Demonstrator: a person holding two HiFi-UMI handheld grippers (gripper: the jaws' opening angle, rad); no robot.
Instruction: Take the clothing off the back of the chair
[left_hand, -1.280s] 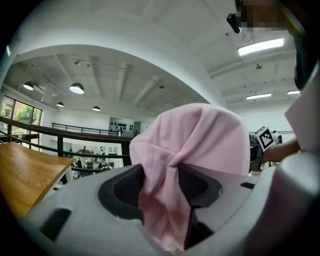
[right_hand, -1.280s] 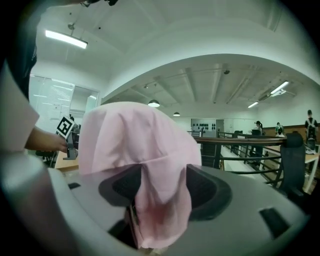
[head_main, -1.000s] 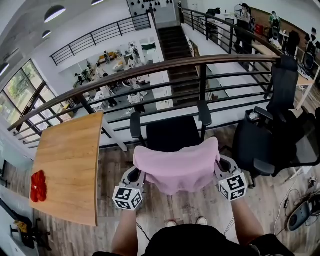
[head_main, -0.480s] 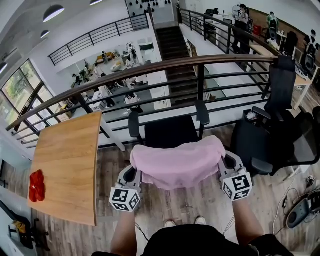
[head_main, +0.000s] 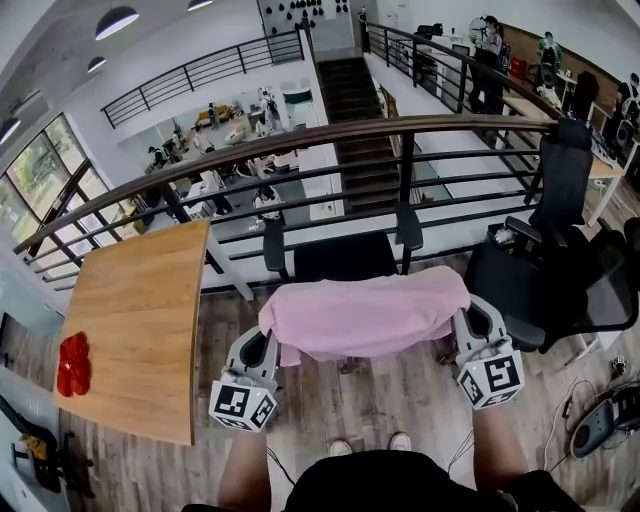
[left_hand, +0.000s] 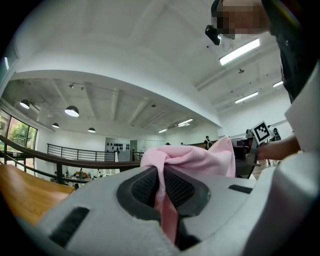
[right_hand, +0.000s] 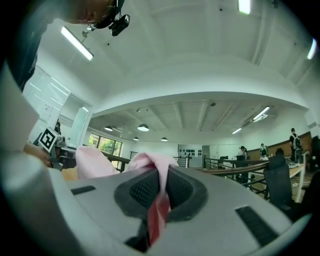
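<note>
A pink garment (head_main: 365, 317) hangs stretched between my two grippers, lifted above the black office chair (head_main: 340, 256) whose seat and armrests show beyond it. My left gripper (head_main: 268, 345) is shut on the garment's left end; in the left gripper view the pink cloth (left_hand: 186, 162) is pinched between the dark pads. My right gripper (head_main: 470, 322) is shut on the right end, and the right gripper view shows pink cloth (right_hand: 159, 200) squeezed between its pads. The chair's backrest is hidden behind the garment.
A wooden table (head_main: 135, 325) with a red object (head_main: 74, 365) stands at the left. A second black chair (head_main: 545, 270) stands at the right. A metal railing (head_main: 300, 140) runs across behind the chairs, above a lower floor. Cables (head_main: 600, 420) lie at the lower right.
Both grippers have risen with the pink garment and spread a little apart, so the cloth hangs flatter and wider. More of the chair's seat shows beyond it.
</note>
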